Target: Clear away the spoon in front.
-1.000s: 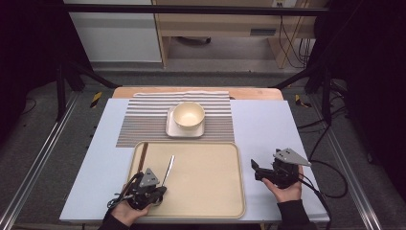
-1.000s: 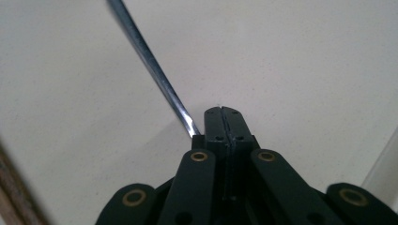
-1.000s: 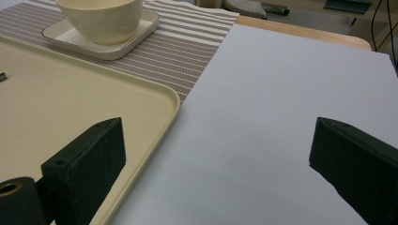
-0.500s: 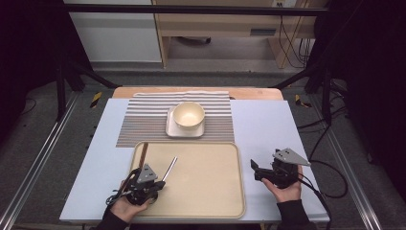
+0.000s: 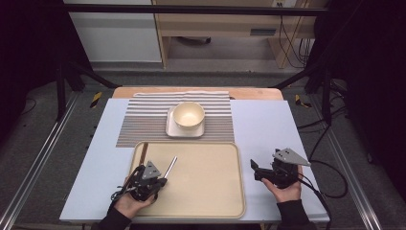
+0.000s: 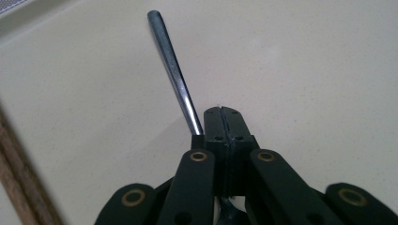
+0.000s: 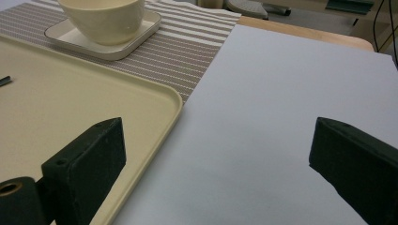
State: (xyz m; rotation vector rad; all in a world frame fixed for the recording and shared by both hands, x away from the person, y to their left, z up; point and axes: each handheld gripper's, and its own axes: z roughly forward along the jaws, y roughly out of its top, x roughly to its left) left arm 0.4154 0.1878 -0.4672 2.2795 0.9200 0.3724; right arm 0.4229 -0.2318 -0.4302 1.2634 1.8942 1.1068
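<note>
Over the tray [image 5: 210,191] — left hand-held gripper [image 5: 154,181] clamped on a metal utensil [image 5: 170,167]; right hand-held gripper [image 5: 257,168] wide open.

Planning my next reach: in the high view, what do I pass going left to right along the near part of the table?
Left gripper, shut on the metal utensil handle over the beige tray → bare tray → right gripper, open, over the pale blue table cover.

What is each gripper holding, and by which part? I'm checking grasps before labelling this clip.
The left gripper is shut on a metal utensil, clamping it near its lower end; the slim handle juts out over the tray. The right gripper is open, holding nothing.
</note>
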